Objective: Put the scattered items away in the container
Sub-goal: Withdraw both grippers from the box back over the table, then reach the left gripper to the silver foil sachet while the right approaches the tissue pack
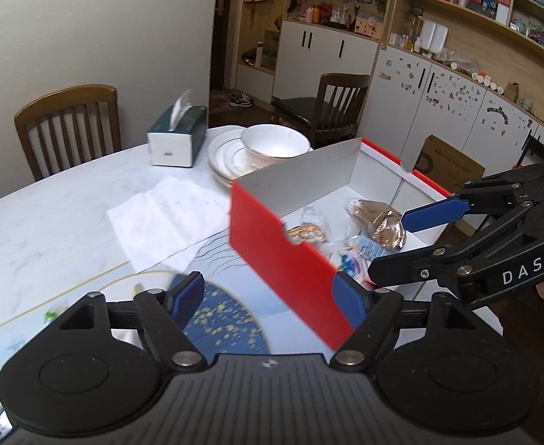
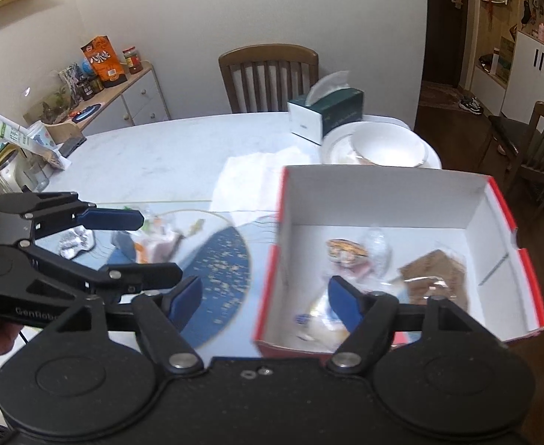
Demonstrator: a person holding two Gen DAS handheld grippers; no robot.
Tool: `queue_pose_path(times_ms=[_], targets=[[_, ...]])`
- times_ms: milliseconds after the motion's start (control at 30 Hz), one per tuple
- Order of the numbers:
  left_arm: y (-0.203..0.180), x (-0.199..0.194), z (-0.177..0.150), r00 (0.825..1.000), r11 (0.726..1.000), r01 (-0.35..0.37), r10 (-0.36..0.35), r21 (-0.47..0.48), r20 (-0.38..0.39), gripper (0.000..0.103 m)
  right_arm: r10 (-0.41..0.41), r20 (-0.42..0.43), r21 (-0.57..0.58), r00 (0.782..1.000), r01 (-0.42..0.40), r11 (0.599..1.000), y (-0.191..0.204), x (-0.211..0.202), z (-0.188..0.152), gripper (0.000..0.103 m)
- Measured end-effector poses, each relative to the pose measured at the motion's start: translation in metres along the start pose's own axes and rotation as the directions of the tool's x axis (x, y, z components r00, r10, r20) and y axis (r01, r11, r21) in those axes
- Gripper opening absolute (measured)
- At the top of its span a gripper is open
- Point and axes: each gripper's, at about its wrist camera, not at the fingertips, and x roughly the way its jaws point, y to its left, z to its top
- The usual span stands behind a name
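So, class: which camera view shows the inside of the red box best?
The right wrist view: it looks down into the red box, showing its floor and snack packets. In the left wrist view, the box's near wall hides part of the floor.

Red outside and white inside, the cardboard box (image 2: 390, 200) holds a brown wrapped snack (image 2: 435, 278); the round mat (image 2: 220, 282) is dark blue with gold flecks, the tissue box (image 1: 177, 137) green and white, the bowl (image 1: 275, 141) white
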Motion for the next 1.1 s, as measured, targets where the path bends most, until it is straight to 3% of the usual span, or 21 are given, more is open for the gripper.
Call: queue_pose_path(times_ms=[533,667,767,867,1100], targets=[[0.088,-0.06,-0.063,0.994,0.994,-0.103,0.104,-0.036,0.031,0.083,0.036,-0.011,-0.003,0.999,-0.036,0.999,0.104,0.041,0.005,0.086],[0.117,-0.072,-0.08,0.991,0.989,-0.125,0.128,-0.072,0.029,0.09,0.037,-0.018,-0.022,0.999,-0.037,0.999,0.129,0.055,0.008,0.087],[0.137,-0.077,-0.091,0.991,0.987,-0.13,0.133,-0.099,0.024,0.092,0.036,-0.02,-0.038,0.999,-0.037,0.999,0.145,0.064,0.01,0.09],[0.155,-0.079,-0.102,0.991,0.984,-0.128,0.131,-0.124,0.014,0.103,0.038,-0.028,-0.057,0.999,-0.039,0.998,0.158,0.075,0.012,0.091],[0.195,-0.076,-0.122,0.988,0.98,-0.158,0.156,-0.125,-0.02,0.103,0.039,-0.056,-0.151,0.998,-0.047,0.987,0.178,0.104,0.022,0.093]])
